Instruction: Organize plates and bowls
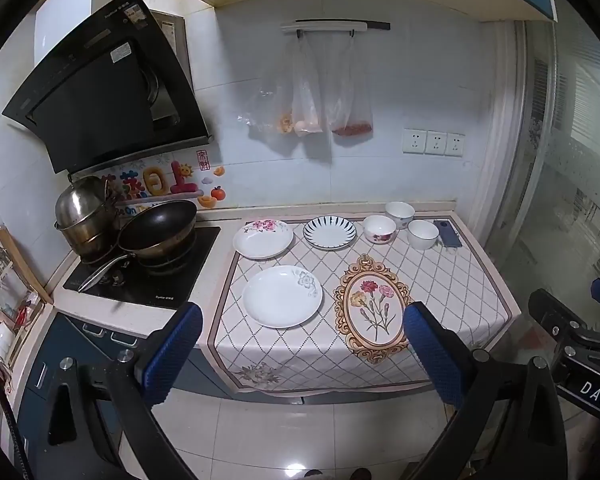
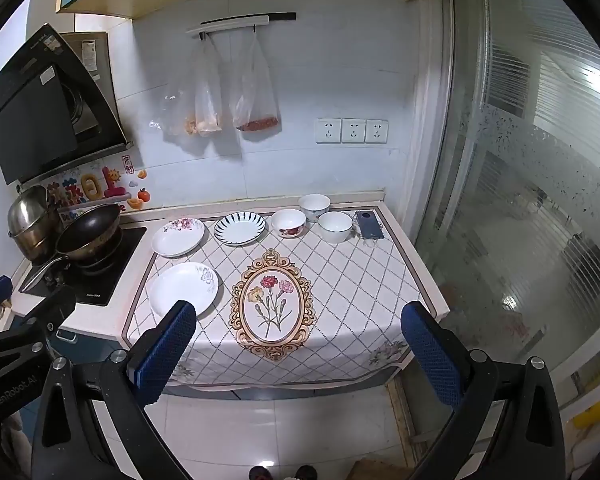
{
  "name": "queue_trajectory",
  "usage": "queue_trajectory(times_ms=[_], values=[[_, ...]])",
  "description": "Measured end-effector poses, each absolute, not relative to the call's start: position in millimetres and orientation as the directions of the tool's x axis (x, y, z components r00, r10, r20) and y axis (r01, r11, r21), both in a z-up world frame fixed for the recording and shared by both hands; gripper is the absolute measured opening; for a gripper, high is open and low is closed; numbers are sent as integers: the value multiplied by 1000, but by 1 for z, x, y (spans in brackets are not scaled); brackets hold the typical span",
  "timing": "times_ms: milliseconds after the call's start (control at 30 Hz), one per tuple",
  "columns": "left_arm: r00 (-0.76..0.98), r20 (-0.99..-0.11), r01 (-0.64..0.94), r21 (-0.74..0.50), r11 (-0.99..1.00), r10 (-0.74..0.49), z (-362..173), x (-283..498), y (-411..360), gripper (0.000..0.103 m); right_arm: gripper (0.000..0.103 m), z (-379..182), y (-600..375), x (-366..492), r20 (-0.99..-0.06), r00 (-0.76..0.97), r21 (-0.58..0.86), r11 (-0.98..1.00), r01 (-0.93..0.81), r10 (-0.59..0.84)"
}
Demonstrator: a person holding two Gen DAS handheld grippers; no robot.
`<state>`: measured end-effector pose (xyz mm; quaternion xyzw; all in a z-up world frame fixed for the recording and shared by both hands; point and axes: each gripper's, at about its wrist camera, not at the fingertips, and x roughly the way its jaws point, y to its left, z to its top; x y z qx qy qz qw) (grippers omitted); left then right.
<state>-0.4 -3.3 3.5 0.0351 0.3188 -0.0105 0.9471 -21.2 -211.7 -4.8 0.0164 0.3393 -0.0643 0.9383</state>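
On the patterned cloth (image 1: 440, 280) lie three plates: a white plate with a grey flower (image 1: 282, 296) (image 2: 183, 289) at the front left, a pink-flower plate (image 1: 263, 239) (image 2: 178, 236) behind it, and a blue-striped plate (image 1: 329, 233) (image 2: 239, 228). Three bowls stand at the back right: a red-flower bowl (image 1: 379, 229) (image 2: 287, 223), a blue-pattern bowl (image 1: 399, 214) (image 2: 314, 207) and a plain white bowl (image 1: 422, 234) (image 2: 335, 227). My left gripper (image 1: 302, 354) and my right gripper (image 2: 300, 354) are both open, empty, and held in front of the counter edge.
A dark phone (image 1: 447, 233) (image 2: 369, 225) lies beside the white bowl. A wok (image 1: 158, 229) and steel pots (image 1: 82, 216) sit on the hob at left under the range hood (image 1: 104, 88). Plastic bags (image 1: 308, 92) hang on the wall. A glass door (image 2: 540, 200) is at right.
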Motion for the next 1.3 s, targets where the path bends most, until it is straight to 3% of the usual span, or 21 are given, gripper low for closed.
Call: queue_trajectory(times_ms=[1300], values=[[797,-605,37,44,998,-3,2,6,7,103,103,-10,-200,-11,-643,758,-6,991,132,-105]])
